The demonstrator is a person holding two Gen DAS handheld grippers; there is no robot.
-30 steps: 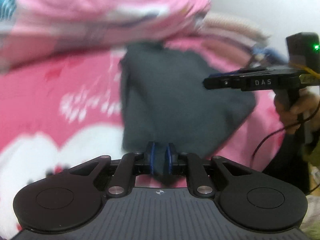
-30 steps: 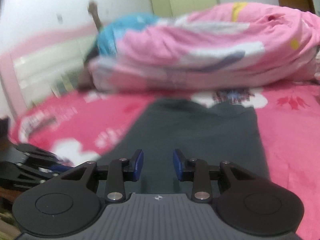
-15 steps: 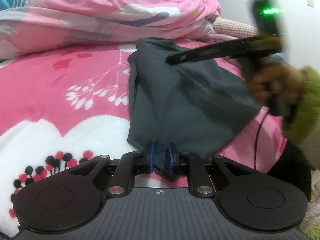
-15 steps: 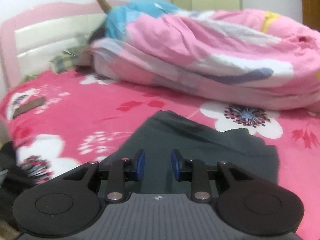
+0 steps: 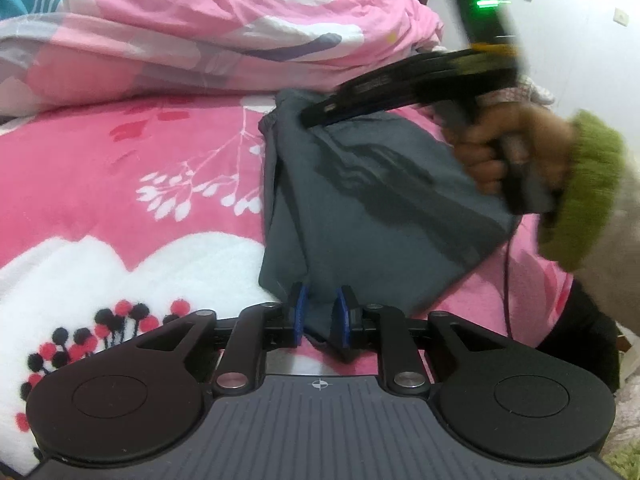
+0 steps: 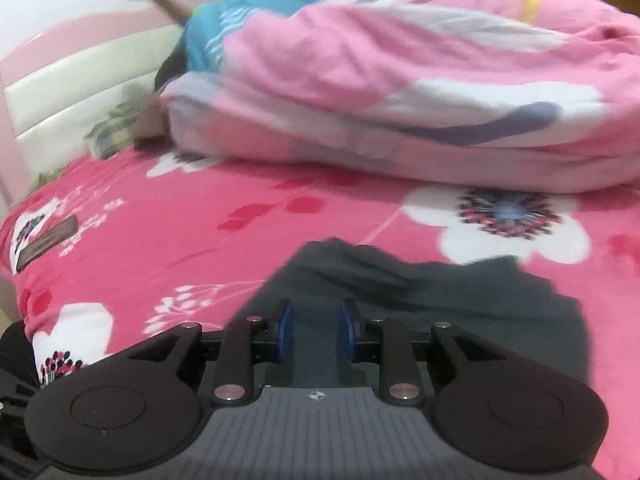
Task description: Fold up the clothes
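A dark grey garment [image 5: 380,220] lies on the pink flowered bedspread [image 5: 120,180]. My left gripper [image 5: 320,316] holds its near corner. The jaws are opening, but the bunched cloth still fills the gap and touches both blue pads. A hand in a green cuff [image 5: 580,184] holds my right gripper [image 5: 316,114], blurred, over the far end of the garment, where it casts a shadow on the cloth. In the right wrist view that gripper [image 6: 317,336] hangs just above the garment [image 6: 460,300]. Its jaws are closing, with no cloth pinched between the pads.
A heaped pink quilt [image 6: 400,80] runs along the far side of the bed, and a blue cloth [image 6: 224,20] lies behind it. A white and pink headboard [image 6: 72,80] stands at the left. A black cable [image 5: 508,280] hangs from the right gripper.
The right gripper has swung in over the garment toward its far end. The left gripper has stayed on the near corner with its pads a little wider apart.
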